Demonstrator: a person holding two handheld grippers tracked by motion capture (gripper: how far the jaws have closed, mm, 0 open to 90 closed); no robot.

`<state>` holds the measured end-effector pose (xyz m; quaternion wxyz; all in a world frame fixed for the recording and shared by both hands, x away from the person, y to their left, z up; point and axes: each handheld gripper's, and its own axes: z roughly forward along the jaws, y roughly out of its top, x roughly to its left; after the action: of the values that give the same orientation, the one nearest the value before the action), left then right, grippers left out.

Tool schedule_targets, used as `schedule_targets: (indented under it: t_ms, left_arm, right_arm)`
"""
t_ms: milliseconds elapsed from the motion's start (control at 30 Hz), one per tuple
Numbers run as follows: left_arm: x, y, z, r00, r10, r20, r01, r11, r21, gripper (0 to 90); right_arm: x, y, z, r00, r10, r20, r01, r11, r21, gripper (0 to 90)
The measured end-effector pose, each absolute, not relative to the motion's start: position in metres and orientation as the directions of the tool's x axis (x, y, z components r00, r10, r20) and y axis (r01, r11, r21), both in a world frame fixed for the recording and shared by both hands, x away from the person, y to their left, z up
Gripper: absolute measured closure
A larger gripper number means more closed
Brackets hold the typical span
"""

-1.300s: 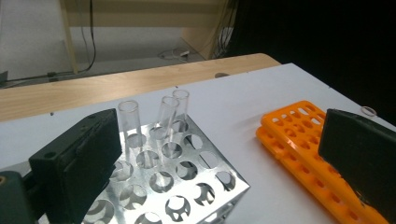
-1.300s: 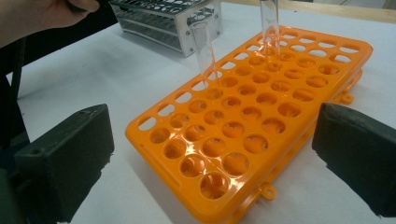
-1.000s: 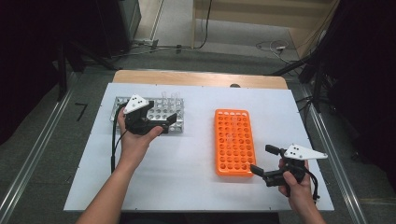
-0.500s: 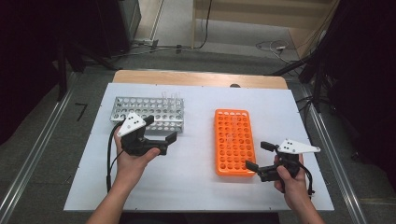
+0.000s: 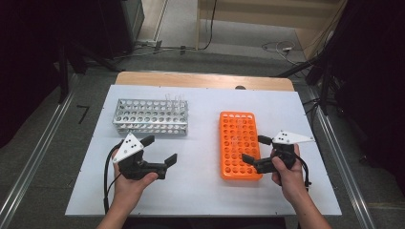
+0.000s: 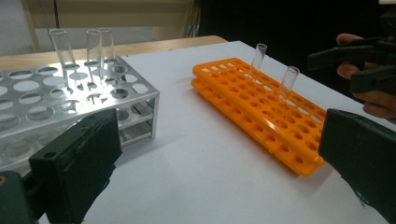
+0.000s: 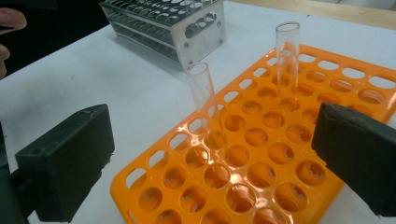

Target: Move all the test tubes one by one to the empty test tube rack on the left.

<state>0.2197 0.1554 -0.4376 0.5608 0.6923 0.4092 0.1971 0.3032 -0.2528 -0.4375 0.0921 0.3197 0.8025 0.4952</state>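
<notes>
My left gripper (image 5: 160,149) sits low over the white tabletop (image 5: 200,191) toward its near left corner, jaws spread wide with nothing between them. Beyond it, toward the far left corner, stands the silver perforated metal tube rack (image 5: 150,116), and at that rack's far right end three clear glass test tubes (image 6: 99,46) stand upright in its holes, close together.

My right gripper (image 5: 253,149) is near the right edge of the tabletop, its jaws also wide apart and empty, reaching over the near right corner of the flat orange plastic tube rack (image 5: 239,143). That rack lies right of the tabletop's middle, its long side running from the near edge toward the far edge.

In my right gripper view two more clear glass tubes stand in the orange rack: the nearer tube (image 7: 204,100) leans a little, and the farther tube (image 7: 286,58) stands closer to upright, a few holes beyond it. Both sit between my jaws in that view but clear of them. My left gripper view shows the same pair well apart from the metal rack.
</notes>
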Motion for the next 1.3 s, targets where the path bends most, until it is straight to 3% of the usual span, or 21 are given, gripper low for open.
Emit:
schedule_targets:
  t_ms: [67,233,533,767,1300]
  left_arm:
    - [0.216,0.157,-0.440,0.590,0.787,-0.183,0.345,-0.040,0.938,0.0]
    - [0.210,0.163,-0.446,0.583,0.792,-0.180,0.346,-0.042,0.937,0.0]
    - [0.206,0.172,-0.449,0.562,0.803,-0.197,0.354,-0.018,0.935,0.0]
    - [0.207,0.174,-0.451,0.562,0.804,-0.196,0.357,-0.022,0.934,0.0]
    - [0.208,0.168,-0.453,0.570,0.803,-0.173,0.361,-0.056,0.931,0.0]
  right_arm:
    - [0.307,-0.249,-0.438,-0.788,0.592,0.170,0.421,0.317,0.850,0.0]
    - [0.317,-0.239,-0.442,-0.810,0.546,0.214,0.444,0.333,0.832,10.1]
    - [0.325,-0.221,-0.457,-0.788,0.574,0.224,0.501,0.384,0.776,28.2]
    - [0.327,-0.216,-0.459,-0.773,0.605,0.191,0.507,0.408,0.760,45.6]
    - [0.321,-0.204,-0.462,-0.753,0.656,0.056,0.469,0.475,0.745,70.7]
